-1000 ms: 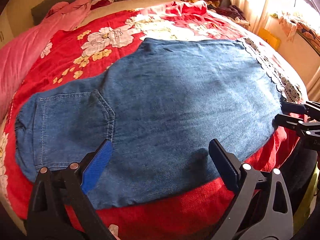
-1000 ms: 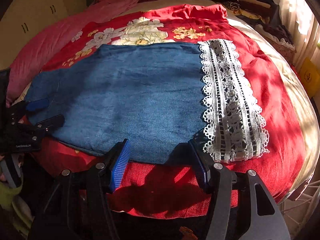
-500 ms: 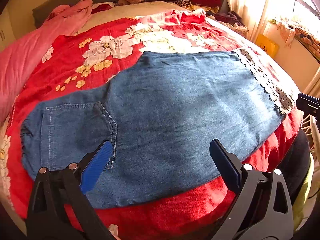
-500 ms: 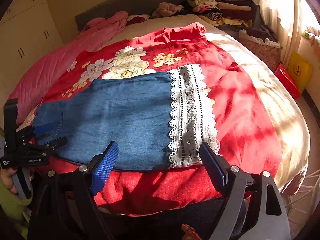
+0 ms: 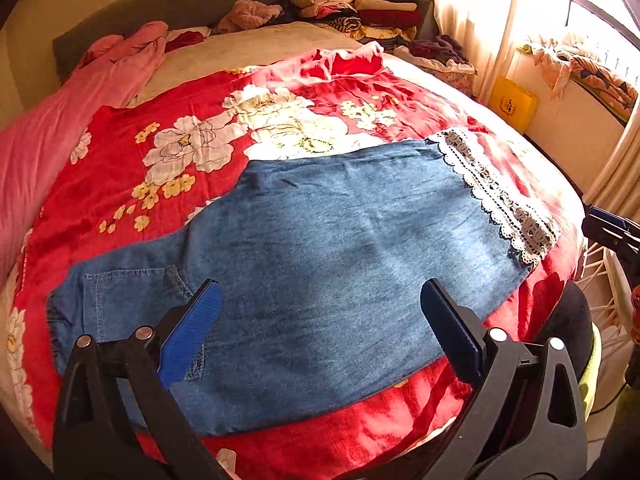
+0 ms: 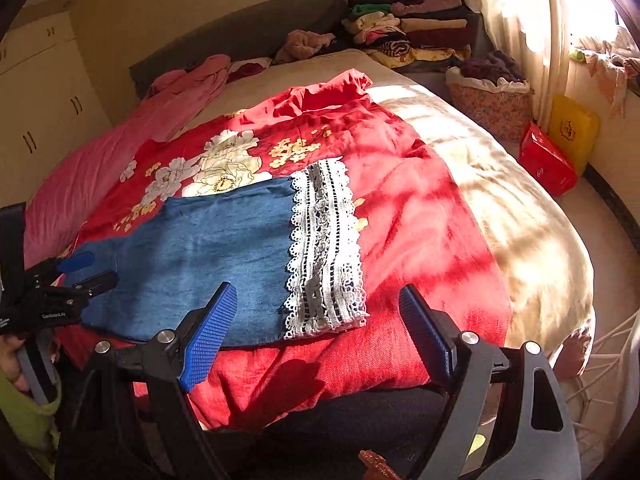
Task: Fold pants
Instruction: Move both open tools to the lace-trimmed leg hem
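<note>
Blue denim pants (image 5: 320,256) lie flat on a red flowered blanket (image 5: 132,168), folded lengthwise, with the waist and back pocket (image 5: 132,300) at the left and a white lace hem (image 5: 500,196) at the right. They also show in the right wrist view (image 6: 208,256), with the lace hem (image 6: 324,248). My left gripper (image 5: 320,328) is open and empty, held above the pants' near edge. My right gripper (image 6: 320,332) is open and empty, near the lace hem's front corner. The left gripper (image 6: 86,270) shows at the left edge of the right wrist view.
A pink quilt (image 5: 60,120) lies along the left side. Stacks of folded clothes (image 5: 360,4) sit behind the bed. A laundry basket (image 6: 492,100), a red box (image 6: 548,160) and a yellow bag (image 6: 572,128) stand on the floor at the right.
Both grippers have pulled back and up from the pants; the pants look smaller and more of the bed and room shows. Both stay open and empty.
</note>
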`<action>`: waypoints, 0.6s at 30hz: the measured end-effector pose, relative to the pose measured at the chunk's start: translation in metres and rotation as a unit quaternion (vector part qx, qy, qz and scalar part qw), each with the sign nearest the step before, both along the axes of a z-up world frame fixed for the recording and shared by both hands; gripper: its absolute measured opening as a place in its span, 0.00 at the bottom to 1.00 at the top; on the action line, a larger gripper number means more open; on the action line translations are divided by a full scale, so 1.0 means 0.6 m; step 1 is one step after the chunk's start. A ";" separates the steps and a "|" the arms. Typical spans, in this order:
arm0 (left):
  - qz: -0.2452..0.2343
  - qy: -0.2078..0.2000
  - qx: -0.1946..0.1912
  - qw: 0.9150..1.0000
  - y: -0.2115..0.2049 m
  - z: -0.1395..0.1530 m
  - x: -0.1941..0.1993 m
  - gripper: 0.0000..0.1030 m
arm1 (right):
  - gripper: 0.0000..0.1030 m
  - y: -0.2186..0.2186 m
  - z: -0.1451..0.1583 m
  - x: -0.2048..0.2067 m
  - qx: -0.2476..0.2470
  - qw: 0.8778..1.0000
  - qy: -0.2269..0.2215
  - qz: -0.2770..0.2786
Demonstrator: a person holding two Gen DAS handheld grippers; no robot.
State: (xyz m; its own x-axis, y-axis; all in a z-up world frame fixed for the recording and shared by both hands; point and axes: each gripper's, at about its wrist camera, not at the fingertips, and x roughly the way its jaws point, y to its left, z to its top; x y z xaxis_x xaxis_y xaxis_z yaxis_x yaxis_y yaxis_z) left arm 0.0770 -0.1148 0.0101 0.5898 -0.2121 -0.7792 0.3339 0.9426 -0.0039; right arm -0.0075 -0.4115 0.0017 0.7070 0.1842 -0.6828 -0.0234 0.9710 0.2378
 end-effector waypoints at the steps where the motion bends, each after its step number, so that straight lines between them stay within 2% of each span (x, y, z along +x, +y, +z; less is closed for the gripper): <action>1: -0.004 -0.001 0.000 1.000 -0.006 0.003 0.003 0.91 | 0.80 0.001 -0.002 0.000 0.002 1.000 0.001 0.001; 18: -0.064 -0.010 0.024 0.998 -0.112 0.006 0.064 0.91 | 0.80 0.000 -0.031 0.016 0.033 0.999 0.000 -0.008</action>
